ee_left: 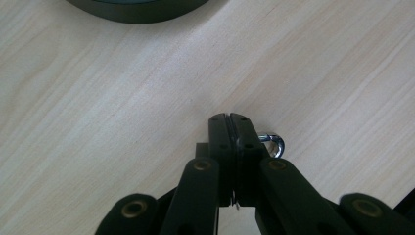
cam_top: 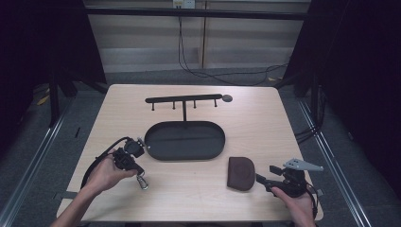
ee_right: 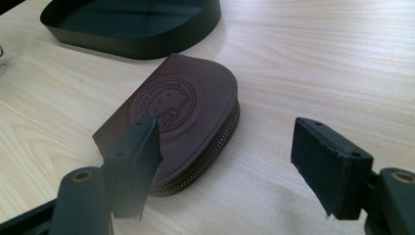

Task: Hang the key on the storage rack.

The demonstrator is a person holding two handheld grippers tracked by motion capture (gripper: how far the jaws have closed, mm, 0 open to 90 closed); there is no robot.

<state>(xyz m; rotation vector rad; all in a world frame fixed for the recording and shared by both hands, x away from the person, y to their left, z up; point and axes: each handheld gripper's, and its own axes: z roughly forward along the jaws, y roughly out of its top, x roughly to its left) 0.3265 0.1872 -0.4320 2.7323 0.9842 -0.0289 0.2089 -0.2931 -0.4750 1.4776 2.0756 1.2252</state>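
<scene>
Pale wooden counter (cam_top: 265, 127): left gripper (ee_left: 230, 128) jaws pinched a small silver metal clasp (ee_left: 273, 143); right gripper (ee_right: 225, 161) jaws spread beside stiff, light brown leather pouch (ee_right: 181, 117), best gripped across its zipped edge.

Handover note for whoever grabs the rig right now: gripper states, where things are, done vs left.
Left gripper: jaws shut on a metal clasp, low over the table, just left of the black oval tray.
Right gripper: open, jaws either side of the near end of the brown zip pouch, not closed on it.
Pouch lies flat, right of the tray. Hook rack stands behind the tray; nothing hangs on it.
Done: clasp gripped.
Left, likely: grip pouch, then stow both.
</scene>
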